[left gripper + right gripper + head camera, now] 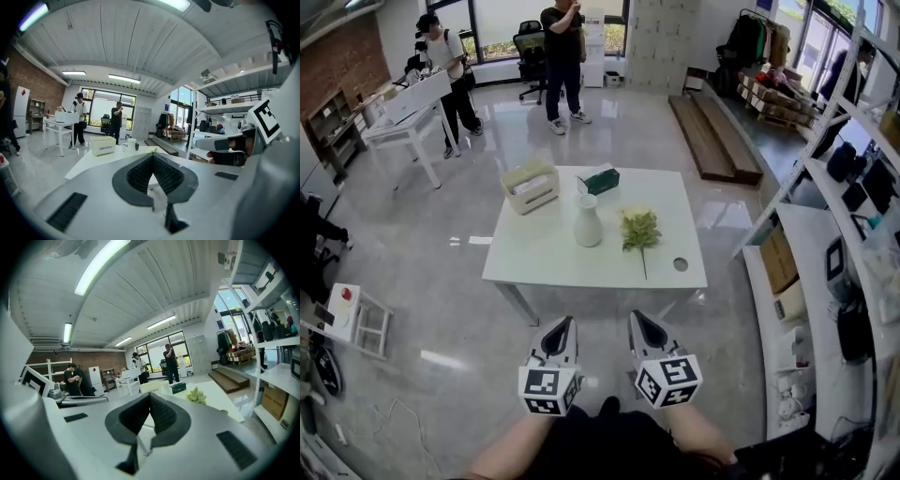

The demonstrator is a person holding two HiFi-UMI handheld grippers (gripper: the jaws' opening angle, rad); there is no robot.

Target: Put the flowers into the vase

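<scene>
A white vase (587, 222) stands upright in the middle of the white table (534, 258). Just to its right a bunch of green and pale yellow flowers (639, 230) lies flat, stem toward the near edge. My left gripper (564, 323) and right gripper (640, 319) hang side by side over the floor, short of the table's near edge, both shut with nothing in them. The left gripper view shows its pads (140, 173) meeting at the tip, with the vase (132, 144) far ahead. The right gripper view has its tip (150, 394) closed and the flowers (196, 396) ahead to the right.
A cream basket (531, 186) and a green tissue box (601, 180) sit at the table's far side. Two people (562, 56) stand beyond, near a white desk (405, 117). Metal shelving (853, 216) lines the right. A low white stand (356, 317) is on the left.
</scene>
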